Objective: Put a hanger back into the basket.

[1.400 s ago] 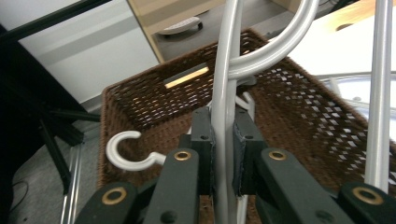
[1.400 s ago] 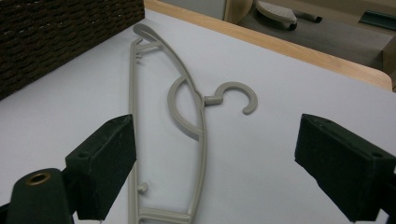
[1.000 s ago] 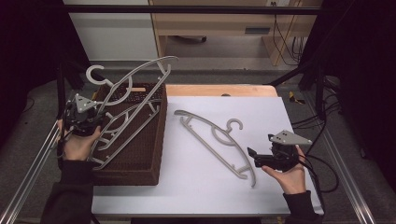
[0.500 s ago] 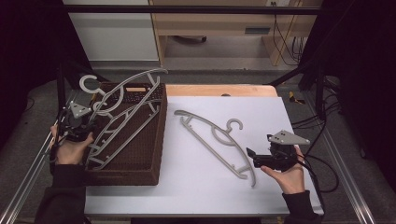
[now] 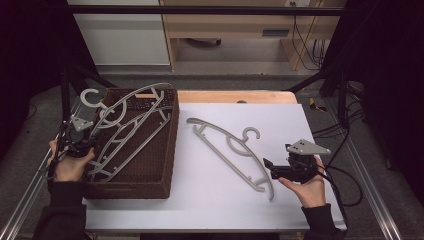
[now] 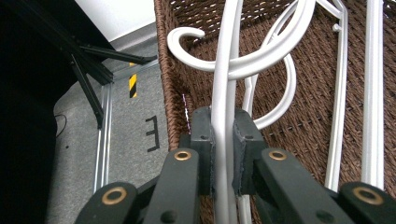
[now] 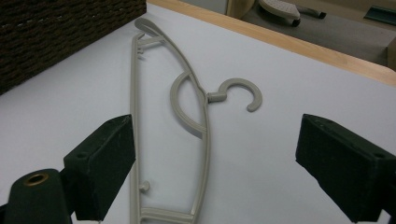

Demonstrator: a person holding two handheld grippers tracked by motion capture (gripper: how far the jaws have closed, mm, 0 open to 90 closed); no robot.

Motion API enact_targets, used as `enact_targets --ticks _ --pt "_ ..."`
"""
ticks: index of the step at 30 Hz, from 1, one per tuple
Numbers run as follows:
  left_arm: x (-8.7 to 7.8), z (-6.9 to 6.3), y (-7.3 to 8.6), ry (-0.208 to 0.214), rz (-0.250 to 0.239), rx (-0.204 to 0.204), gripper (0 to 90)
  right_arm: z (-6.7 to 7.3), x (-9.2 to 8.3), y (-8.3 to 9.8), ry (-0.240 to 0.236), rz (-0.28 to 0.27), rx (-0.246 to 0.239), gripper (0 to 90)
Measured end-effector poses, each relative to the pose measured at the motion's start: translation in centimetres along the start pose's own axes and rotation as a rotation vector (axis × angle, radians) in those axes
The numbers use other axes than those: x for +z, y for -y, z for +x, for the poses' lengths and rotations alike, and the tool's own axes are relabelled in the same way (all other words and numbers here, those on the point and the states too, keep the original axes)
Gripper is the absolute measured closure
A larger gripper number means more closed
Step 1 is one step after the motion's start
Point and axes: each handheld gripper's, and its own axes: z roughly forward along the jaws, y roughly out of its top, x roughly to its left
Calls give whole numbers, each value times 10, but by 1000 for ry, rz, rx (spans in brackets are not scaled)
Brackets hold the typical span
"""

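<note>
Three hangers, one basket.
Left claw (image 6: 223, 154) grips one of two hangers (image 5: 131, 125) over the basket (image 5: 165, 165); right claw (image 7: 215, 172) gapes near the third hanger (image 5: 230, 147) on the table (image 5: 210, 200).

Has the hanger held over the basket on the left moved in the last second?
Yes. The held hanger, clamped in the left tool, has sunk toward the wicker basket; its hook has dropped from above the far rim to beside the basket's far left corner.

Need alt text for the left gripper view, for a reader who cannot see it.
The left tool is shut on the pale bar of a grey hanger, seen close up. Its curled hook lies above a brown woven basket, with more hanger bars at the right and grey floor at the left.
</note>
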Motion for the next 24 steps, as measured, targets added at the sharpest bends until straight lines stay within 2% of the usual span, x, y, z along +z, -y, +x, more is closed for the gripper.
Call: enact_targets --ticks 4,12,22,24 --pt "1 -4 -3 -1 16 21 813 0 1 0 -3 0 4 121" --pt "15 -15 -2 -22 85 58 813 0 0 0 -2 0 1 122" --pt "25 -22 -1 10 140 86 810 0 1 0 1 1 4 123" --pt "26 -21 -1 12 146 81 810 0 1 0 -1 -1 4 123"
